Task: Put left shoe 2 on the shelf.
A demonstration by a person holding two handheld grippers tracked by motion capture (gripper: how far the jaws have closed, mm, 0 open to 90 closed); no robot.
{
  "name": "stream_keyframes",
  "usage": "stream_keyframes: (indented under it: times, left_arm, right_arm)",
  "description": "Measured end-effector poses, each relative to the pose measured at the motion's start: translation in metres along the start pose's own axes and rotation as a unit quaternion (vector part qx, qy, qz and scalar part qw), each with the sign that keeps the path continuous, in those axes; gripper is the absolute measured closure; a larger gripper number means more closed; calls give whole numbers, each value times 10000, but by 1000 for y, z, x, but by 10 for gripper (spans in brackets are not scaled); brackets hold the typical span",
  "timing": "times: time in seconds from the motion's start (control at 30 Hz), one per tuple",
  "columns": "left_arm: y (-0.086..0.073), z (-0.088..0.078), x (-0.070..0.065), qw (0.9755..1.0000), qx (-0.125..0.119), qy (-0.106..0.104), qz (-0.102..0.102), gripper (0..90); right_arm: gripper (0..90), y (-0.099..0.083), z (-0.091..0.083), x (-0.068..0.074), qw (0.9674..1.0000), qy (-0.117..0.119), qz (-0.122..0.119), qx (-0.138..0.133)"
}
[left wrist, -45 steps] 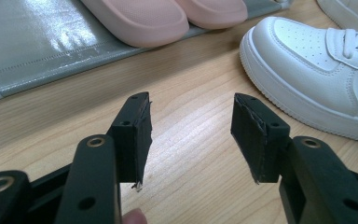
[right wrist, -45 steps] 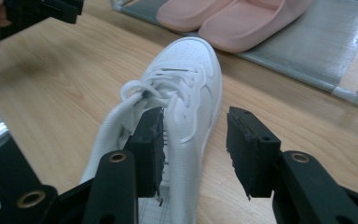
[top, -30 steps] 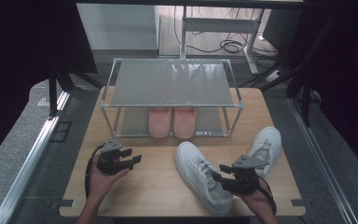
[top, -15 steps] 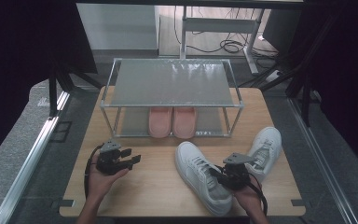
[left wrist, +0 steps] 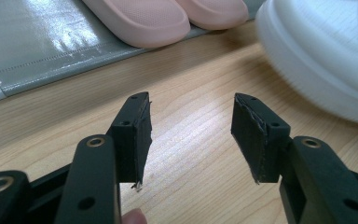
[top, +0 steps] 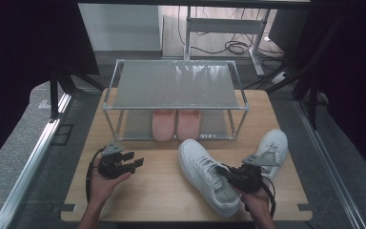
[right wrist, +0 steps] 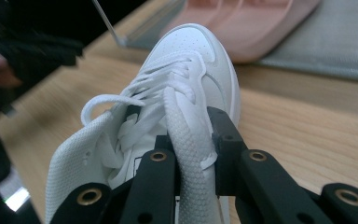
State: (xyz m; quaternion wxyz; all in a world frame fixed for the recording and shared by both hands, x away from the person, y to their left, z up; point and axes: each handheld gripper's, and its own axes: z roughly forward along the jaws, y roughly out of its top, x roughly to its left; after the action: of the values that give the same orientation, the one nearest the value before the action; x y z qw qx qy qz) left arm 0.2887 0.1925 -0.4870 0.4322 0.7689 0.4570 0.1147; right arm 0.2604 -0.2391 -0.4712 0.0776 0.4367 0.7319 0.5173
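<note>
A white sneaker lies on the wooden table with its toe toward the rack. My right gripper has just been closing, and it is now shut on the sneaker's padded collar rim. In the right gripper view the white rim is pinched in my right gripper, with one jaw inside the shoe opening and one outside. The second white sneaker lies to the right. My left gripper rests open on the table; in the left gripper view my left gripper has nothing between its jaws.
A two-level metal rack stands at the back of the table. A pair of pink slippers sits on its lower shelf, and the slippers appear again in the left gripper view. Table edges run close on both sides.
The right gripper moved a little left onto the near sneaker's collar and its jaws came together on it. The left hand and gripper stayed put.
</note>
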Motion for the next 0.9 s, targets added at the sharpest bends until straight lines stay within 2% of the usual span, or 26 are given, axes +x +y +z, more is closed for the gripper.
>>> stream_keyframes:
  times: [0.13,0.37,0.57,0.9]
  left_arm:
    - [0,0,0,10000,-8,-4,-2,481]
    - [0,-1,0,10000,-7,-16,8,482]
    - [0,1,0,10000,0,-17,13,481]
    - [0,1,0,10000,19,-18,-6,481]
  right_arm:
    - [807,8,-11,2,9987,179,201,-425]
    - [808,23,-29,4,9941,284,343,-988]
    - [809,35,-36,2,9897,436,470,-1278]
    - [809,60,-44,5,9859,438,357,-1578]
